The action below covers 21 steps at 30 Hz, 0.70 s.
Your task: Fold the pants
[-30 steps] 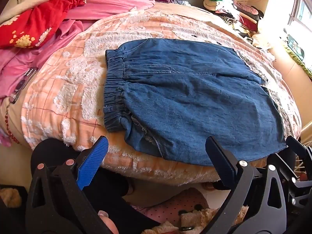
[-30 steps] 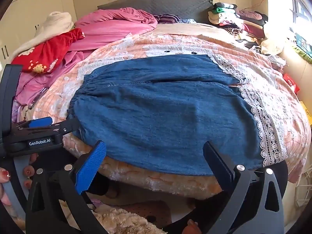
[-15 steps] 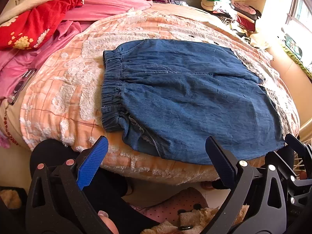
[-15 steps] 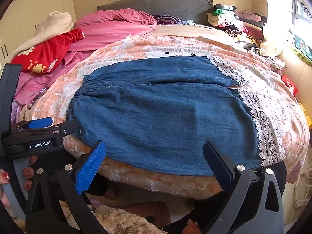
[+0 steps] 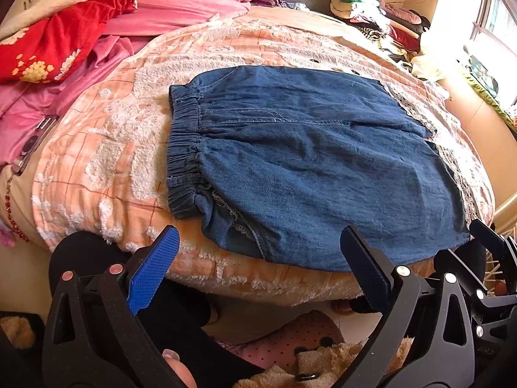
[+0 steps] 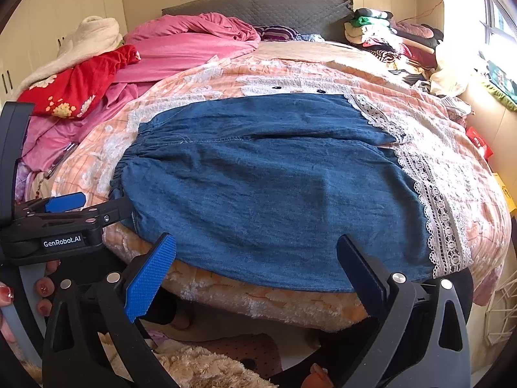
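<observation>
Blue denim pants [image 5: 307, 161] lie flat on the bed, the elastic waistband [image 5: 184, 148] at the left and white lace hems [image 6: 433, 200] at the right; they also show in the right wrist view [image 6: 274, 187]. My left gripper [image 5: 258, 258] is open and empty, held off the bed's near edge below the waist end. My right gripper [image 6: 255, 262] is open and empty, off the near edge below the pants' middle. The left gripper also shows at the left of the right wrist view [image 6: 84, 207]. The right gripper's fingers [image 5: 488, 242] show at the right of the left wrist view.
A peach blanket [image 5: 106, 148] covers the bed. Pink bedding [image 6: 194, 51] and a red garment [image 6: 80, 87] lie at the back left. Folded clothes [image 6: 381, 35] are stacked at the back right. A phone [image 5: 35, 142] lies at the left. Fluffy slippers [image 6: 200, 368] are on the floor below.
Both grippers have drawn slightly back and up from the bed; the view has tilted a little. The pants have not moved.
</observation>
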Each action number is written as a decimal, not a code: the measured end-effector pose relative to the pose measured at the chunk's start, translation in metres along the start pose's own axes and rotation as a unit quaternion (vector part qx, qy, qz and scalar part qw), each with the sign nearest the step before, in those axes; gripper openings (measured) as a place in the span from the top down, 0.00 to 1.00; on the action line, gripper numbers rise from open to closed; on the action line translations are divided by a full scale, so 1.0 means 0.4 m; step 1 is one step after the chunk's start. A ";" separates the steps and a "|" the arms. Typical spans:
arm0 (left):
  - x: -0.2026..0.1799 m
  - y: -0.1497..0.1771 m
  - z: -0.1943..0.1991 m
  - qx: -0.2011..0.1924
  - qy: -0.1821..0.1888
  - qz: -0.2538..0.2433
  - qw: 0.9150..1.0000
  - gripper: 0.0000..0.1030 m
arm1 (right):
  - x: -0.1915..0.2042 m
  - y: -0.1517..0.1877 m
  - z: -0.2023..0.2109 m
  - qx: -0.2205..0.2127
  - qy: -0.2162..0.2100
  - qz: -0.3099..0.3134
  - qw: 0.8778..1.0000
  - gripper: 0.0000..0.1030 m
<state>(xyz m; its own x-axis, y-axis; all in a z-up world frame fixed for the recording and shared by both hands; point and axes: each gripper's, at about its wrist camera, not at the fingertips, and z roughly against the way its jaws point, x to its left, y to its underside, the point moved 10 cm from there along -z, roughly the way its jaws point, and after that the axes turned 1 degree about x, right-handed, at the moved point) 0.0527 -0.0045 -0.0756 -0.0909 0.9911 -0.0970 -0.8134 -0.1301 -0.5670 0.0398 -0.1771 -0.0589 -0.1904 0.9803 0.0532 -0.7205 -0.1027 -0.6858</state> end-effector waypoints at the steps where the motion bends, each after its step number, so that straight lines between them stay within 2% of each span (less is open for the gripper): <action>1: 0.000 0.000 0.000 -0.001 0.000 0.000 1.000 0.09 | 0.000 0.000 0.000 0.000 -0.001 0.000 1.000 0.04; 21: 0.006 -0.004 0.004 -0.005 0.006 0.001 1.000 0.09 | 0.006 -0.004 0.001 -0.001 0.003 0.003 1.000 0.04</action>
<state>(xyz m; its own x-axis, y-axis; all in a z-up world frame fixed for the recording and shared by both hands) 0.0531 -0.0017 -0.0737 -0.0860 0.9905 -0.1073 -0.8078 -0.1323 -0.5744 0.0402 -0.1745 -0.0571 -0.1908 0.9806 0.0440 -0.7178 -0.1089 -0.6877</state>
